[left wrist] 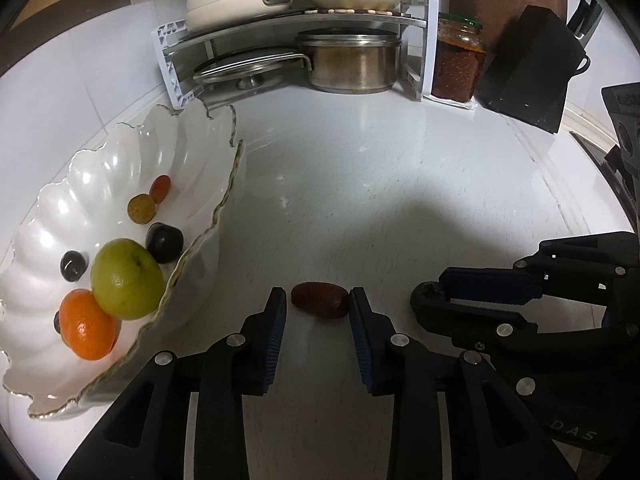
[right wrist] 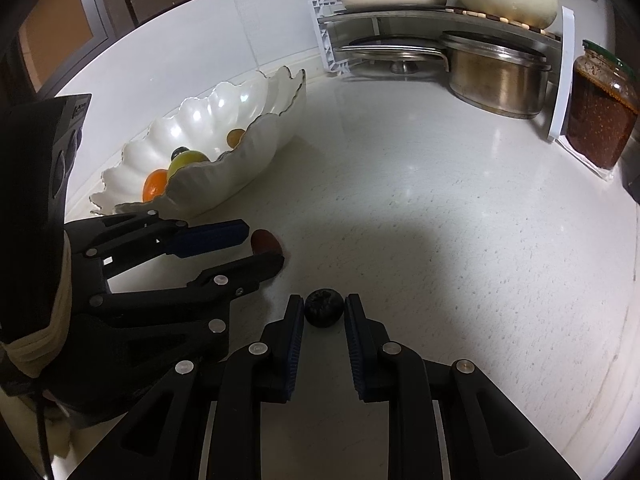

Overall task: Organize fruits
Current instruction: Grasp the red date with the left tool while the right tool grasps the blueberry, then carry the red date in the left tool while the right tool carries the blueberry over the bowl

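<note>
A white scalloped bowl (left wrist: 200,152) at the left holds a green apple (left wrist: 127,278), an orange (left wrist: 87,324), dark grapes (left wrist: 164,242) and small fruits. A dark red oval fruit (left wrist: 319,300) lies on the counter between my left gripper's (left wrist: 318,300) open fingertips; the right finger looks to touch it, the left stands a little apart. In the right wrist view, a small dark round fruit (right wrist: 324,307) lies between my right gripper's (right wrist: 323,308) open fingertips, close on both sides. The left gripper (right wrist: 256,246) also shows there, around the red fruit (right wrist: 265,241). The bowl (right wrist: 248,120) lies beyond.
A corner rack (left wrist: 424,48) at the back holds a steel pot (left wrist: 352,62), a lid and cream cookware. A jar of red preserve (left wrist: 458,62) and a black knife block (left wrist: 532,68) stand at the back right. The white counter (left wrist: 400,184) spreads ahead.
</note>
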Motion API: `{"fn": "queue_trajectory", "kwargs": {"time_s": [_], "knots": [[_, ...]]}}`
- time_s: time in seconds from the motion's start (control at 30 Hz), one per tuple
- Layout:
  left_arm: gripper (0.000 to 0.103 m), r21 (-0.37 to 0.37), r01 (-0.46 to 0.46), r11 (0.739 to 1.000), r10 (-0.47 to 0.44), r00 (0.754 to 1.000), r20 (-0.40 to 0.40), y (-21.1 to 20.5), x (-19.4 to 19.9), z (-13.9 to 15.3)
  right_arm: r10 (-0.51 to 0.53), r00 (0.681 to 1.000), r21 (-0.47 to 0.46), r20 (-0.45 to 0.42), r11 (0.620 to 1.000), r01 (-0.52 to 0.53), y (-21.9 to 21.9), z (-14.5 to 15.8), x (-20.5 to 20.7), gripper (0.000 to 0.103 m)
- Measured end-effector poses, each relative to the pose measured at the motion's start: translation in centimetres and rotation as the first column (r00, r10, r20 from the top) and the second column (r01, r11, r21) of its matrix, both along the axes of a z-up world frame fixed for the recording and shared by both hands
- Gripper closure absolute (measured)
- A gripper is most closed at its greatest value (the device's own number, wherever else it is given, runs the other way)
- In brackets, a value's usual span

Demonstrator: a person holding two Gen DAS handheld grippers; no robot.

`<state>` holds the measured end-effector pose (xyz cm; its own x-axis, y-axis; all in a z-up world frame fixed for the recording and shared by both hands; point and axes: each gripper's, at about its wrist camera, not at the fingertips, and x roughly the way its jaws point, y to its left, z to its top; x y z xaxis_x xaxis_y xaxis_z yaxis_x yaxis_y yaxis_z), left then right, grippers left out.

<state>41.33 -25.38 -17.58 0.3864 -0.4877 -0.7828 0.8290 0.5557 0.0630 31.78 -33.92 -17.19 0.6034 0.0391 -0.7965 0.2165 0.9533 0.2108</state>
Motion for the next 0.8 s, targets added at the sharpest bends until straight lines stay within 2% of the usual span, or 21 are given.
{"fn": "queue_trajectory", "kwargs": {"time_s": [0.2,0.43,0.8], "knots": [[0.073,-0.017,0.007,1.0,-0.007,0.999,-0.041,-0.1,0.5,-0.3,-0.004,1.0,0.01,0.002,1.0,0.004,-0.2,0.0,0.1,0.08],[0.074,-0.022,-0.017,1.0,0.016,1.0,-0.015,0.2,-0.2,0.2,-0.004,1.0,0.011,0.005,1.0,0.004,-0.1,-0.1,0.1,0.08],[0.075,-0.034,-0.137,0.99,0.136,0.991,-0.017,2.7,-1.5,1.6,0.009,1.0,0.024,0.013,1.0,-0.009,0.6,0.7,-0.4,0.08]]}}
